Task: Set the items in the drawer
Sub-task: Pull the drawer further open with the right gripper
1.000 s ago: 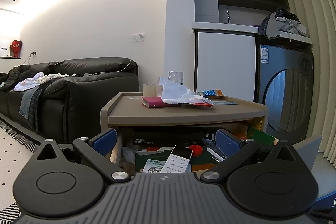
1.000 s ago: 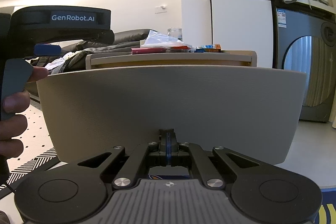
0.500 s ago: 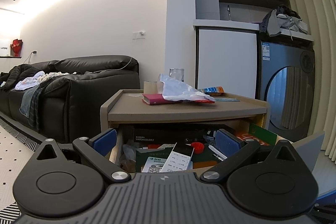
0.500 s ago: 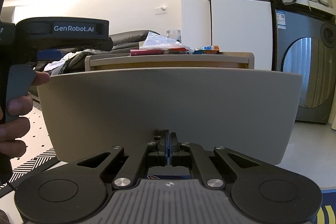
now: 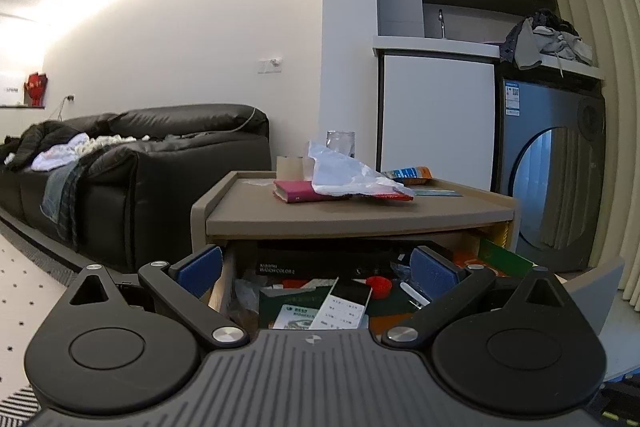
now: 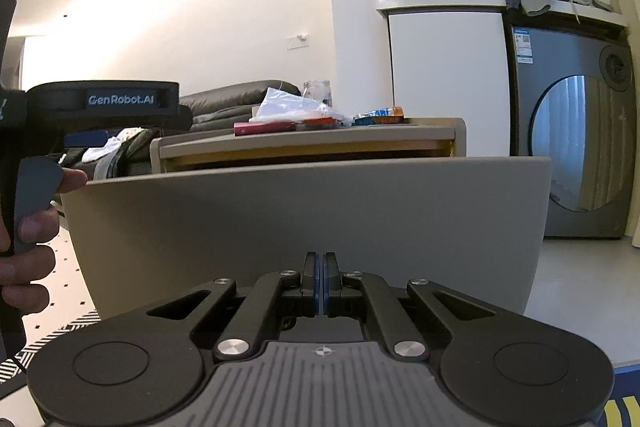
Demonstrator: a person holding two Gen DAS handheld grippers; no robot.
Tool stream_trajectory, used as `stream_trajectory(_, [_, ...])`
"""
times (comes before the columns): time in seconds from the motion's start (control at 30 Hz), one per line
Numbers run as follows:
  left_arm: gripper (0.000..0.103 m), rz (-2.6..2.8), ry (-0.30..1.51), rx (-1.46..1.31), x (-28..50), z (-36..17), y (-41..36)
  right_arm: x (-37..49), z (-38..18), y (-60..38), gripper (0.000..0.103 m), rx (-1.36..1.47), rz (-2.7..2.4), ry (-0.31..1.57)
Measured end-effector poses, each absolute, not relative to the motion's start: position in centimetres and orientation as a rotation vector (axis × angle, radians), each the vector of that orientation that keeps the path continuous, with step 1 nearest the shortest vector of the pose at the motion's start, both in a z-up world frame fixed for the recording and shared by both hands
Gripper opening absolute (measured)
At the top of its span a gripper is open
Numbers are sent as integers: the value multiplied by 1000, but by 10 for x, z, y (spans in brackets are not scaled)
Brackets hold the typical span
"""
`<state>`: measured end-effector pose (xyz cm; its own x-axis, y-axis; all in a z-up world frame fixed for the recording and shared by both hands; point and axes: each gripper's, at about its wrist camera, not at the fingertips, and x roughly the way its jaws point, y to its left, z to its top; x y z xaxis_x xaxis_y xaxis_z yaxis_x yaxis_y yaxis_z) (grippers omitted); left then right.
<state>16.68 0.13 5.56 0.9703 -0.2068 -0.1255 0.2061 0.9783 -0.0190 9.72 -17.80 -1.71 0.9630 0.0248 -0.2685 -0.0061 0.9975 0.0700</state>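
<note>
The left tongs [image 5: 316, 261] are wide and hold nothing, up over the open drawer [image 5: 592, 291]. The drawer is pulled out under the surface [image 5: 360, 213] and full of stuff. The right tongs [image 6: 320, 277] are pressed together, low by the drawer front [image 6: 312, 207]. A pink book [image 5: 298, 191] lies near the surface's middle.

My left gripper [image 5: 316, 267] and right gripper [image 6: 320, 283] are matte black with ribbed grey housings, round discs, silver screws, linkage arms and blue pads [image 5: 430, 267], and the left's side reads "GenRobot.AI" above a grey trigger [image 6: 34, 191].
</note>
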Motion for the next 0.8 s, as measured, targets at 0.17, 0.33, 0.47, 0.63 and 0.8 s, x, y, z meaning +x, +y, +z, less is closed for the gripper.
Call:
stream_trajectory(0.17, [103, -191, 129, -49, 167, 61, 3, 98, -14, -187, 2, 83, 14, 243])
stream_trajectory(0.33, [103, -171, 117, -45, 166, 65, 0, 102, -6, -198, 2, 124, 43, 219])
stream_trajectory(0.47, [103, -163, 125, -31, 172, 70, -5, 106, 3, -209, 2, 137, 42, 187])
stream_trajectory(0.63, [103, -153, 135, -65, 177, 70, -9, 108, 13, -217, 2, 130, 41, 158])
stream_trajectory(0.8, [103, -150, 148, -66, 184, 72, -12, 103, 25, -225, 3, 133, 48, 118])
